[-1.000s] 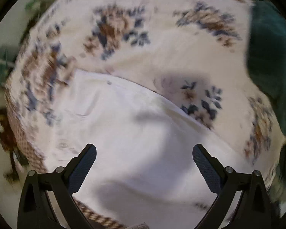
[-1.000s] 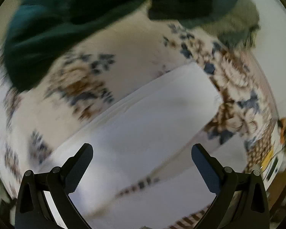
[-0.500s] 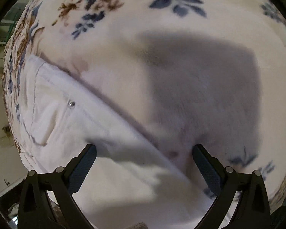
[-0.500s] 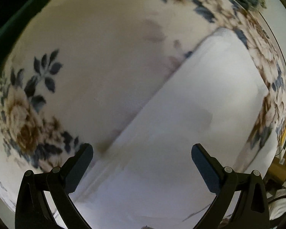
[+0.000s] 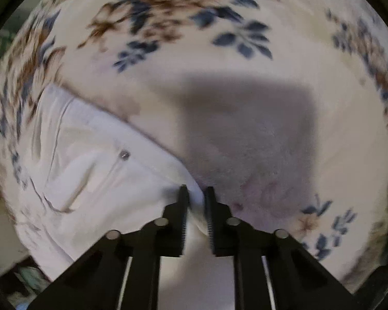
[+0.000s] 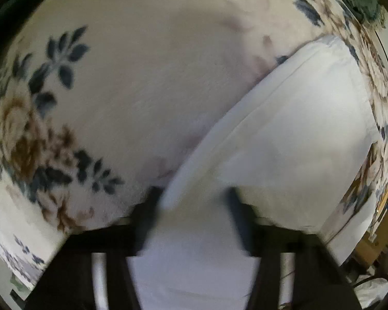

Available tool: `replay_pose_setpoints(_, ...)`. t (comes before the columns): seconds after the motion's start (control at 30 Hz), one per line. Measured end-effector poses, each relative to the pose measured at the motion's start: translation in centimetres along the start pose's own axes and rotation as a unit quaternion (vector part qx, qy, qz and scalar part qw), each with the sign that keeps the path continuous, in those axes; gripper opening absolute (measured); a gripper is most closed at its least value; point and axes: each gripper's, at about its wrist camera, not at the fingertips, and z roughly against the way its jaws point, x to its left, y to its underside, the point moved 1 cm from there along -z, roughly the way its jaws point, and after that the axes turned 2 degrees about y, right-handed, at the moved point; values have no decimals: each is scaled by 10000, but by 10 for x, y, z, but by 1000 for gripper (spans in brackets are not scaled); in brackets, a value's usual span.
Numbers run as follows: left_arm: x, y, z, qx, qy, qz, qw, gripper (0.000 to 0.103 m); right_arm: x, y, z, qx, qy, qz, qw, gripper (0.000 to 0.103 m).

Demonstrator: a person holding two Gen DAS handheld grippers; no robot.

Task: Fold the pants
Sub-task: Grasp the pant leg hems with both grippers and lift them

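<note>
White pants (image 5: 95,170) lie flat on a floral blanket (image 5: 245,38), pocket and metal rivet (image 5: 124,155) facing up. My left gripper (image 5: 196,190) points straight down at the pants' upper edge and is shut, with a pinch of white fabric between its pads. In the right wrist view a folded leg of the pants (image 6: 297,118) runs toward the upper right over the blanket (image 6: 142,77). My right gripper (image 6: 194,191) is blurred and its jaws are closing. The long edge of the pants sits bunched between the fingers and rides up over the left one.
The left gripper's dark shadow (image 5: 245,129) falls on the blanket beside the pants. A dark green cloth (image 6: 362,0) lies at the blanket's far corner. Past the blanket's right edge there is floor clutter (image 6: 375,232).
Both grippers have dropped close to the blanket at the pants' long edge. Their jaws, wide open before, have swung inward, and the left one is now clamped on the fabric.
</note>
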Motion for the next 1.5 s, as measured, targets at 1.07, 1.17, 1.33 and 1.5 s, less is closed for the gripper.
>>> replay_pose_setpoints(1.07, 365, 219, -23, 61, 2656, 541, 9625, 3, -263, 257, 43, -992, 28, 10, 9951, 4)
replay_pose_setpoints(1.17, 370, 223, -33, 53, 2597, 418, 9648, 3, -273, 261, 26, -961, 60, -16, 9954, 4)
replay_pose_setpoints(1.33, 389, 226, -34, 54, 2447, 229, 9693, 3, -291, 265, 0, -656, -334, 77, 9973, 11)
replay_pose_setpoints(1.5, 404, 231, -4, -597, 1544, -53, 9862, 4, -350, 279, -1, -540, -1387, -384, 9881, 61)
